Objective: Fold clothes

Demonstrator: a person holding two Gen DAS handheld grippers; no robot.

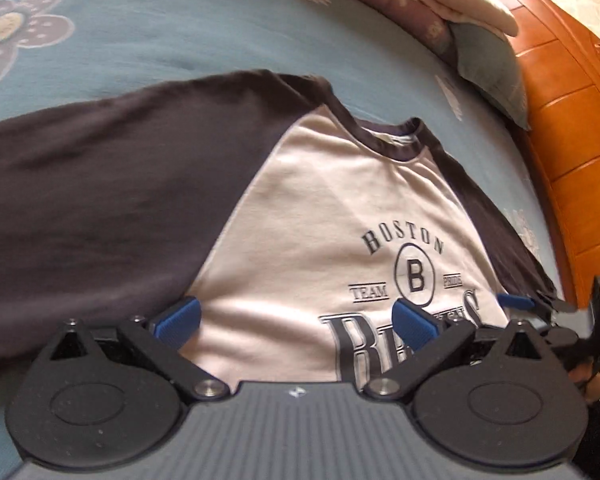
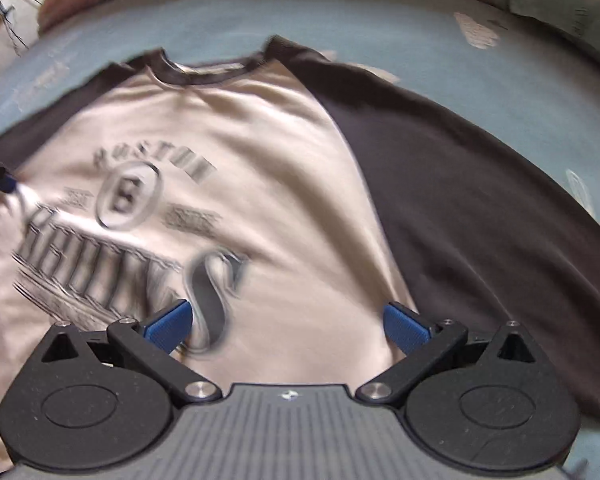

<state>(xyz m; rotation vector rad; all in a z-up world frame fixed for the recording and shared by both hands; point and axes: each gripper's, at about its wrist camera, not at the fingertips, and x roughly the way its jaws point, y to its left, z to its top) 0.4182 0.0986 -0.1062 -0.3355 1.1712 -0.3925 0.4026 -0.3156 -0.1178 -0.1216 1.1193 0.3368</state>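
Observation:
A raglan shirt (image 1: 319,208) lies flat, front up, on a blue bedsheet (image 1: 160,32). Its body is pale pink with a dark "Boston" print (image 1: 411,268); sleeves and collar are dark grey. My left gripper (image 1: 296,320) hovers open over the lower chest, blue pads wide apart, nothing between them. The left sleeve (image 1: 100,200) stretches away to the left. In the right wrist view the same shirt (image 2: 260,168) is motion-blurred, and my right gripper (image 2: 288,326) is open above the print's right end, near the seam of the right sleeve (image 2: 479,220). The right gripper's blue fingertip (image 1: 515,302) shows at the left view's right edge.
An orange wooden bed frame (image 1: 571,160) runs along the right. Folded bedding and a pillow (image 1: 459,20) lie at the head of the bed. The sheet carries flower patterns (image 1: 12,36). A person's hand (image 1: 595,388) holds the right gripper at the lower right.

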